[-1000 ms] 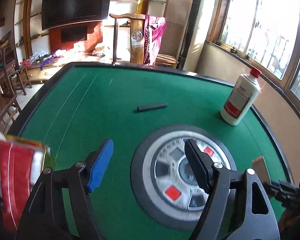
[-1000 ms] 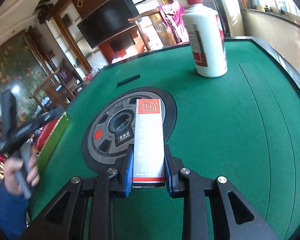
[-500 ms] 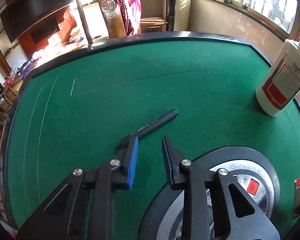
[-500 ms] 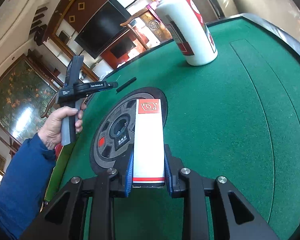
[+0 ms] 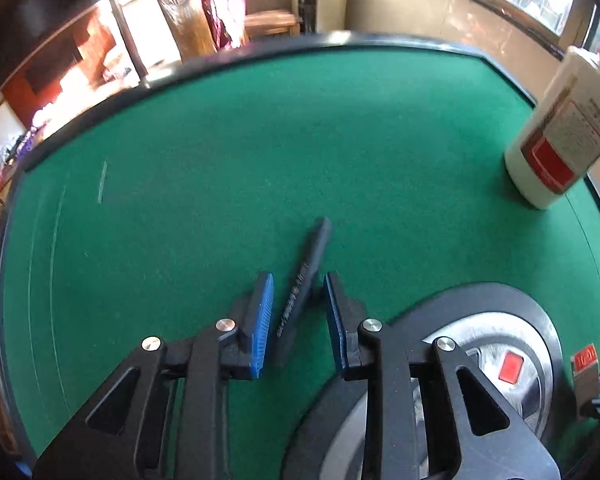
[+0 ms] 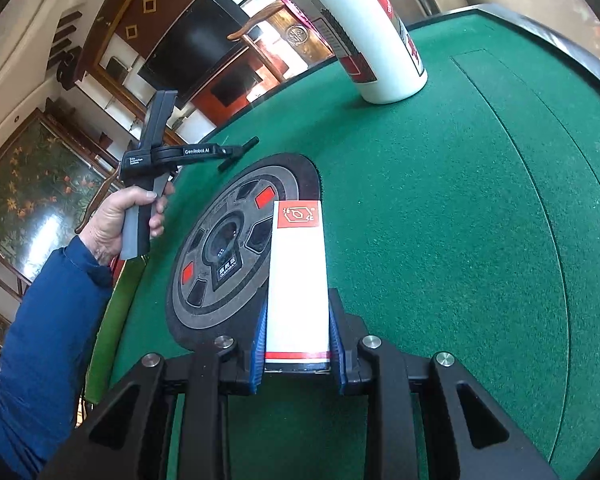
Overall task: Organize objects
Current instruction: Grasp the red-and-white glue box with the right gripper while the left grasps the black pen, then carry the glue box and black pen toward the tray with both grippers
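Since a second ago the left gripper (image 5: 298, 294) has swung away from the round centre console (image 5: 500, 344) and dropped over the dark pen (image 5: 306, 276), and its jaws, wide then, have narrowed to a small gap. The pen now lies on the green felt counter (image 5: 260, 152) between the two blue pads (image 5: 263, 320), slanting up and to the right past the fingertips. It sits close to both pads, but whether they actually press on it cannot be told from the left wrist view; the picture is a little blurred.

The right gripper (image 6: 296, 336) has hardly shifted. Its jaws are closed on a tall white carton with a red emblem (image 6: 298, 280), held lengthwise so that its far end reaches over the edge of the console.

In the right wrist view the person's left hand (image 6: 120, 220), in a blue sleeve (image 6: 48, 320), grips the handle of the left gripper above the counter's left side, with the pen (image 6: 238, 154) just beyond the tool's tip.

A white bottle with a red cap (image 5: 560, 128) stands upright near the counter's far right rim, well apart from both tools.
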The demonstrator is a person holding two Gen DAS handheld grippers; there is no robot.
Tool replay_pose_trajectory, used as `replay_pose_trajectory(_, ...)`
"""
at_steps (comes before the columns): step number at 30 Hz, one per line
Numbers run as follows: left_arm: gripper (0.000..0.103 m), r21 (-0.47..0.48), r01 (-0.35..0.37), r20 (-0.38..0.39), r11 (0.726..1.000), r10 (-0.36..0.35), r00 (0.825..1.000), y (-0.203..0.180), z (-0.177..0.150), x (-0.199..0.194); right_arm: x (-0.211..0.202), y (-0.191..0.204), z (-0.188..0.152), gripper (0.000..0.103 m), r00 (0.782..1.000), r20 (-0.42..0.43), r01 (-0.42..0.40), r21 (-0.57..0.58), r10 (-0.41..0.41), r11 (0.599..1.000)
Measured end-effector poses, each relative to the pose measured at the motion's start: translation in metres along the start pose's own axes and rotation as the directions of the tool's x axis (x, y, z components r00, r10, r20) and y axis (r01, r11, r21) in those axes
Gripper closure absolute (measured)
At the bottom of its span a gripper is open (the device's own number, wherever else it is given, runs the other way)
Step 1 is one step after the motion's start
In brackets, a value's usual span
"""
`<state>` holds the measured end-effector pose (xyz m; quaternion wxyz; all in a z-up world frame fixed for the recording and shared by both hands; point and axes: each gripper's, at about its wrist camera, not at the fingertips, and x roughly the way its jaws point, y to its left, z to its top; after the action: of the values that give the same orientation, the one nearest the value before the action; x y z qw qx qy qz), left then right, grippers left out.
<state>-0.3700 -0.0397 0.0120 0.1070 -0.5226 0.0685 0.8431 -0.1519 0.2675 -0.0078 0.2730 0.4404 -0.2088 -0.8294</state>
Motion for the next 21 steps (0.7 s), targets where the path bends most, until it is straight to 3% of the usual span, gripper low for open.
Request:
replay_pose_trajectory(4, 0.079, -0.057, -0.003, -0.042, 0.998, 0.001, 0.999, -0.001, 0.001, -0.003, 0.002, -0.001, 0.001, 0.076, 1.0, 0.0, -0.002, 0.006, 0.002, 1.0)
replay_pose_trajectory(5, 0.082, -0.06, -0.018, -0.048, 0.998, 0.016, 0.999, -0.003, 0.001, -0.005, 0.001, -0.001, 0.001, 0.076, 1.0, 0.0, -0.001, 0.007, 0.001, 1.0)
replay_pose_trajectory(6, 0.093, -0.079, -0.028, -0.054, 0.996, 0.024, 0.998, -0.008, 0.001, -0.005, 0.002, -0.001, 0.002, 0.076, 1.0, 0.0, 0.0, 0.006, 0.0, 1.0)
replay_pose_trajectory(10, 0.093, -0.08, -0.148, -0.031, 0.986, 0.146, 0.989, -0.026, -0.004, -0.006, 0.003, 0.001, 0.002, 0.077, 1.0, -0.001, 0.016, -0.01, -0.016, 1.0)
replay_pose_trajectory(14, 0.093, -0.19, -0.061, 0.022, 0.98, 0.066, 0.998, -0.023, -0.025, -0.024, 0.001, 0.002, 0.004, 0.077, 1.0, 0.002, 0.025, -0.02, -0.025, 0.999)
replay_pose_trajectory(18, 0.093, -0.24, 0.003, 0.098, 0.971, 0.021, 0.995, -0.028, -0.057, -0.059, -0.008, 0.011, 0.006, 0.077, 0.999, 0.032, 0.018, -0.05, -0.016, 0.999)
replay_pose_trajectory(21, 0.093, -0.25, -0.012, 0.173, 0.968, 0.058, 0.983, -0.04, -0.084, -0.093, -0.009, 0.019, 0.004, 0.077, 0.999, 0.033, -0.001, -0.067, 0.004, 0.998)
